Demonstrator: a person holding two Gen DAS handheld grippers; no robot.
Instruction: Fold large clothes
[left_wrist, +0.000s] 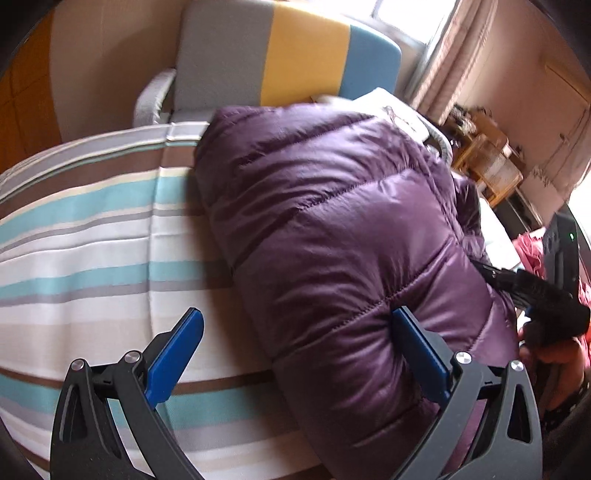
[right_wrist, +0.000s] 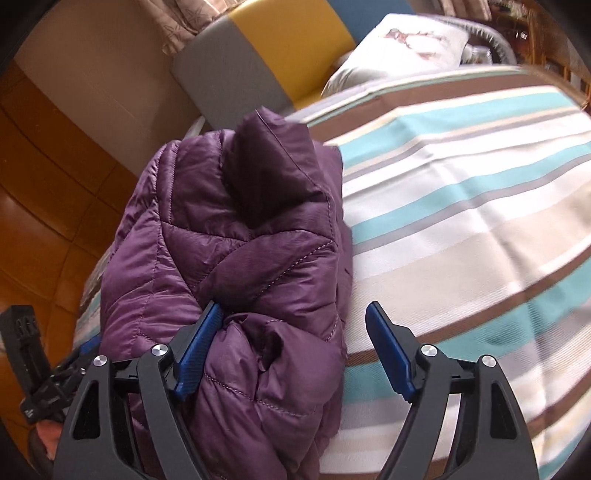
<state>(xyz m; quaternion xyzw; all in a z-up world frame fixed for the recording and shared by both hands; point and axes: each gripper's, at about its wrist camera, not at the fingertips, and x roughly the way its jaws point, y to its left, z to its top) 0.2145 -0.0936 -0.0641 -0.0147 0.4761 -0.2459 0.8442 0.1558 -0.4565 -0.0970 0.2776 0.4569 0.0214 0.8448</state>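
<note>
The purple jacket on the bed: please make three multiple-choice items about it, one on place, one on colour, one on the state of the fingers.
1. Where does the purple jacket lie?
A. on the striped bedcover
B. on the wooden floor
C. on a chair

2. What colour are the pads of the fingers?
A. red
B. blue
C. yellow

3. How does the right gripper stand?
A. shut on the jacket
B. shut on the bedcover
C. open, with jacket fabric between its fingers

Answers:
1 A: the folded jacket rests on the striped cover.
2 B: both wrist views show blue pads.
3 C: the fingers stand wide apart; only the left one meets the fabric.
</note>
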